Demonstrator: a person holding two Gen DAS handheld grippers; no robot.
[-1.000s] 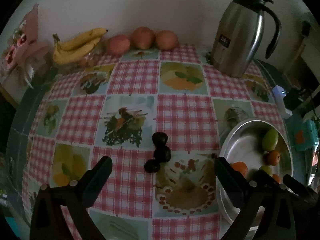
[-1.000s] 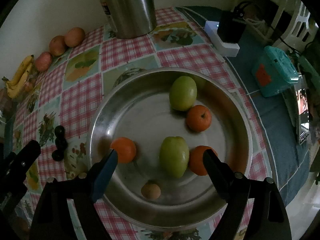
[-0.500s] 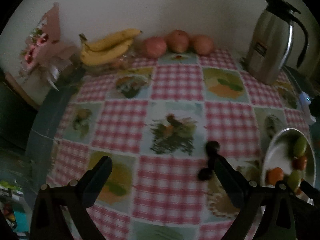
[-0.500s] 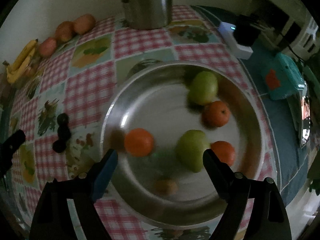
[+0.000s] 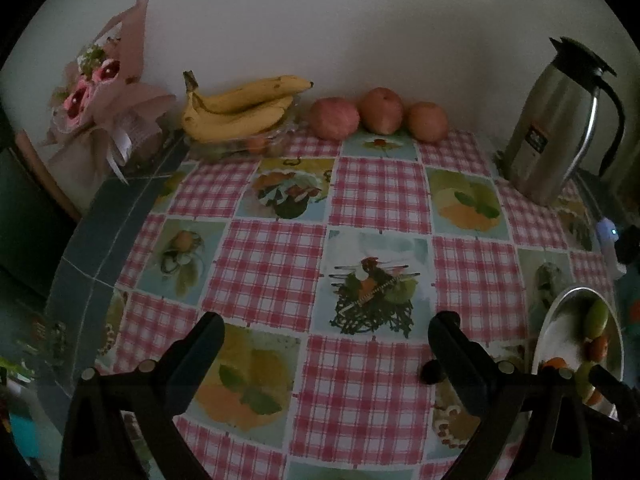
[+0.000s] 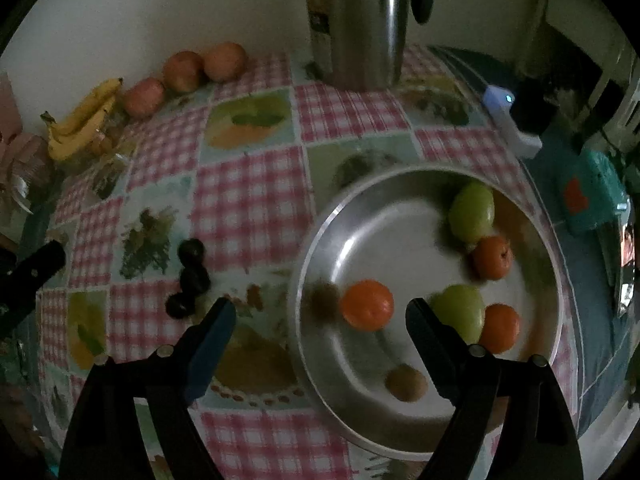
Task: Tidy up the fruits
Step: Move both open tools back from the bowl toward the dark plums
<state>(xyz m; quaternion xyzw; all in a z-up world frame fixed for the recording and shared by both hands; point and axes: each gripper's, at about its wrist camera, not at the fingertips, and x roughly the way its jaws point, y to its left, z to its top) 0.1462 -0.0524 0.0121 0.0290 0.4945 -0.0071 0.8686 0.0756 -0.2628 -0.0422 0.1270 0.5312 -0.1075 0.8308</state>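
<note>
My left gripper (image 5: 326,334): fingers wide, nothing held.
My right gripper (image 6: 320,316): fingers wide, nothing held, above the bowl (image 6: 316,248) rim.
Dark plums (image 6: 191,276): on the tablecloth (image 6: 248,196).

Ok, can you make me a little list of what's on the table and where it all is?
metal bowl: two green fruits, three oranges, small brown fruits inside
dark plums: three on the tablecloth, left of the bowl
bananas: by the wall
apples: three, beside the bananas
steel jug: back corner
left gripper: open, empty
right gripper: open, empty
</note>
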